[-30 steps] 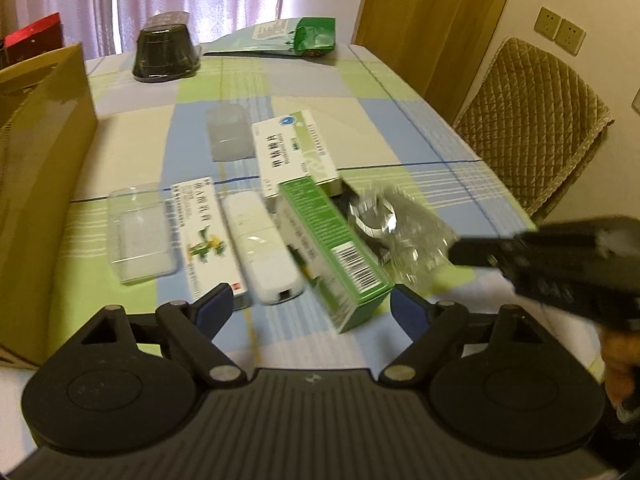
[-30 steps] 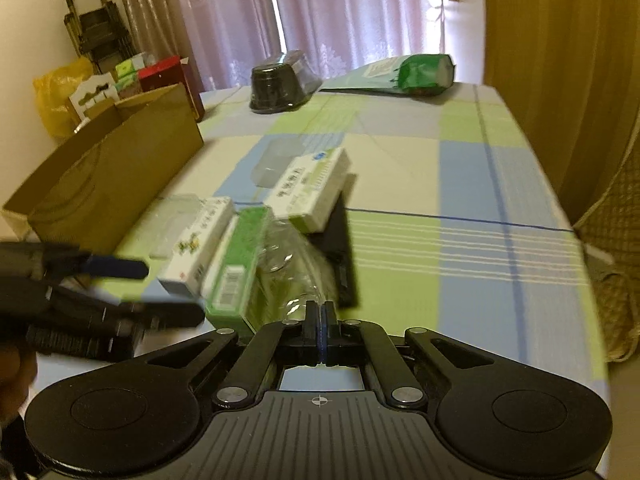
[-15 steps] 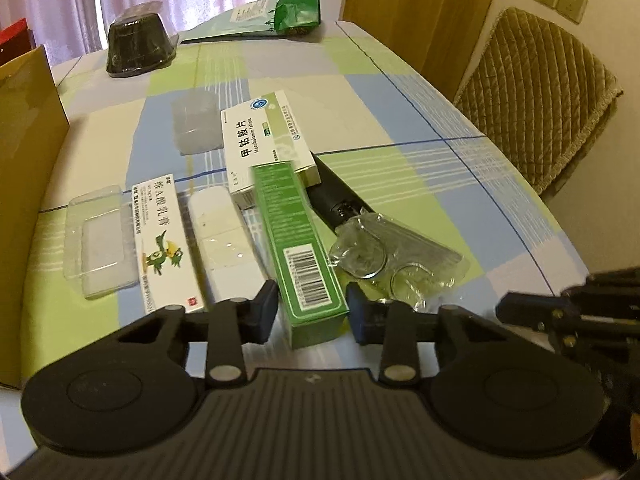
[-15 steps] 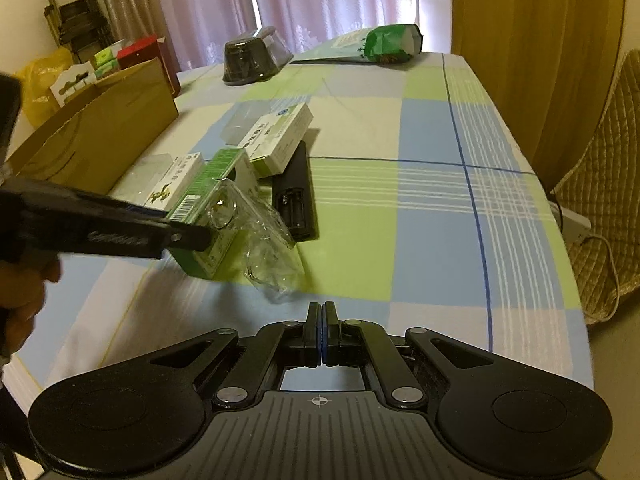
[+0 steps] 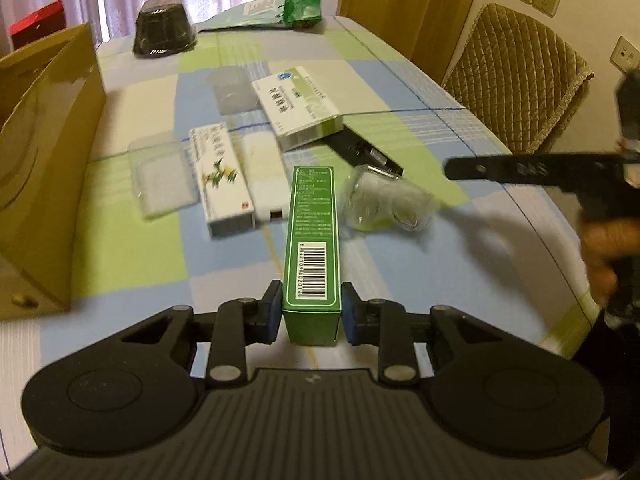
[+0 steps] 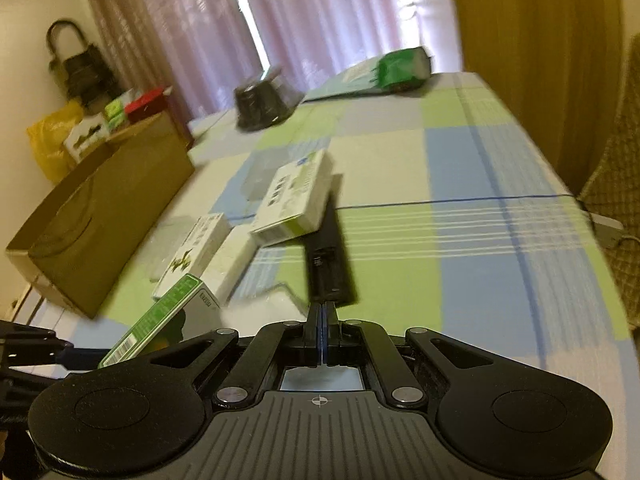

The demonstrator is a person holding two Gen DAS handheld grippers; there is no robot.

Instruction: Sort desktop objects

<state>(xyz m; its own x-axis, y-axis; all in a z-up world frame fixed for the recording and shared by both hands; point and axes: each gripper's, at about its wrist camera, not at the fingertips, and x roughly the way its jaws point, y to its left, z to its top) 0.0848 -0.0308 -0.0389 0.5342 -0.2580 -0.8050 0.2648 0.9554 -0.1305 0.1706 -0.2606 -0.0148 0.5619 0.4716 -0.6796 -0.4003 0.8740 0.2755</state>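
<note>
My left gripper (image 5: 311, 312) is shut on the near end of a long green box (image 5: 314, 220) with a barcode, which points away over the table. In the right wrist view the same green box (image 6: 160, 316) sits tilted at the lower left. Beyond it lie a white box with a green plant print (image 5: 218, 172), a white oblong item (image 5: 266, 176), a white-and-green medicine box (image 5: 298, 104), a black remote (image 5: 368, 150) and crumpled clear plastic (image 5: 384, 200). My right gripper (image 6: 322, 316) is shut with nothing seen between its fingers; it hovers at the right (image 5: 452, 168).
An open cardboard box (image 5: 48, 160) stands along the left table edge. A clear tray (image 5: 164, 174), a clear container (image 5: 232, 90), a black tub (image 5: 164, 32) and a green pouch (image 5: 280, 10) lie farther back. A quilted chair (image 5: 516, 76) is right of the table.
My left gripper went from open around the green box to shut on it, and the box now points straight ahead. The right gripper has risen at the right side, still shut.
</note>
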